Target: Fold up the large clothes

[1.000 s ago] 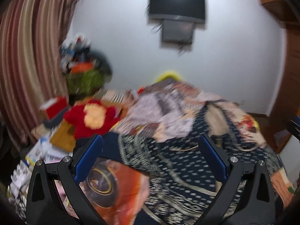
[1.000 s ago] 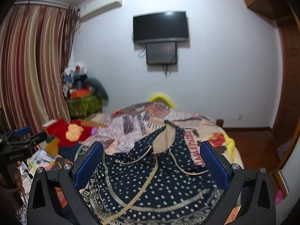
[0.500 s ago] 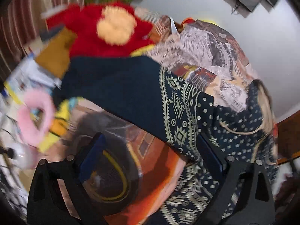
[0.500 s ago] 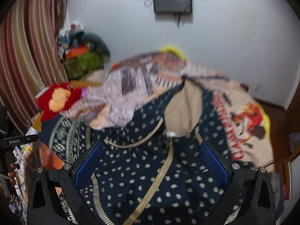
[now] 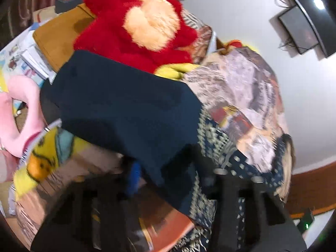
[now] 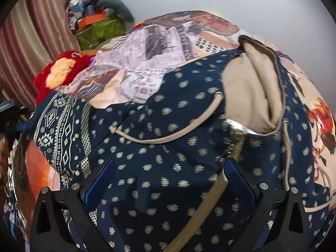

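The navy garment [image 6: 168, 157] is spread over the bed [image 6: 319, 113], on top of a printed bedsheet; white motifs cover its body, a geometric white border band [image 6: 61, 134] runs along its left edge, and a beige lining [image 6: 250, 88] is exposed at its far end. A beige drawstring [image 6: 168, 138] is looped across the fabric just in front of the lining. The right gripper [image 6: 168, 182] is held spread wide just over the garment's near part, blue pads either side of the cloth with nothing pinched; a beige strip [image 6: 201, 212] runs between the fingers. In the left wrist view the plain dark inner side of the garment [image 5: 126, 105] is seen folded over at its left edge, with the patterned border [image 5: 212, 138] beside it. The left gripper [image 5: 170, 178] is heavily blurred; its jaws have just been closing, the dark hem lies between the fingers, but whether the pads are actually pressing on it cannot be told. A red plush toy [image 5: 134, 21] lies beyond the garment's left edge, touching it in the left view. A pink ring-shaped item [image 5: 21, 113] and a yellow printed item [image 5: 42, 157] sit left of the garment, off its edge. A crumpled newspaper-print cloth [image 6: 147, 63] lies on the bed beyond the garment, overlapping its far-left part. Striped curtains [image 6: 31, 42] hang beyond the plush toy.
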Available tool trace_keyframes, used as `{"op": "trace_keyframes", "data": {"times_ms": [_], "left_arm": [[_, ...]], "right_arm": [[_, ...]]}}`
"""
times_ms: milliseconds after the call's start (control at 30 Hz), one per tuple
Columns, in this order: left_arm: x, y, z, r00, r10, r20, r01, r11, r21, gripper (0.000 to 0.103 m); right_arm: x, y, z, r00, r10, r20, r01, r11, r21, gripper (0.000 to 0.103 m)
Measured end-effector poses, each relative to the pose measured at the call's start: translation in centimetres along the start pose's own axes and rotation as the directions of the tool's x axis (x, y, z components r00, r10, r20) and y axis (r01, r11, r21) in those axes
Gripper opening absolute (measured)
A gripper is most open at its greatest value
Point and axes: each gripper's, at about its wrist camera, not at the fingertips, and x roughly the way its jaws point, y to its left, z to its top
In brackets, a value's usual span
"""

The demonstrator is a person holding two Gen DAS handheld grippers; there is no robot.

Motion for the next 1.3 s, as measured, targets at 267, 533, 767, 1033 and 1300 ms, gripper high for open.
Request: {"op": "trace_keyframes", "data": {"times_ms": [267,533,767,1033,1300], "left_arm": [[-2.8,-4.5,-0.2,0.99,0.088,0.112,-0.109,0.974,0.197,0.004],[-7.8,-15.5,-4.4,0.975,-0.032,0.221,-0.08,0.875,0.478,0.004],[-7.9,-22.7,-9.8,0.977,-0.127,0.173,-0.008,0.785,0.62,0.004],[-2.1,-26.4,-18.9,0.993,-0.111,-0.024,0.095,0.688,0.719,0.004],[3.4,-26.1,-24.5,0.978,0.066,-0.197,0.11,0.64,0.761,0.004]], "right_arm": [[-1.8,1.3,-0.9,1.0,-0.021,0.012,0.023,0.993,-0.113,0.103],[-6.7,-0.2,-1.2,0.996,-0.038,0.076,0.044,0.995,-0.085,0.103],[-11.6,-2.3,-1.9,0.987,-0.073,0.144,0.081,0.995,-0.056,0.103],[-14.8,-5.2,-3.8,0.979,-0.127,0.158,0.135,0.99,-0.041,0.103],[-15.0,-6.6,-5.4,0.983,-0.136,0.119,0.14,0.99,-0.022,0.103]]}}
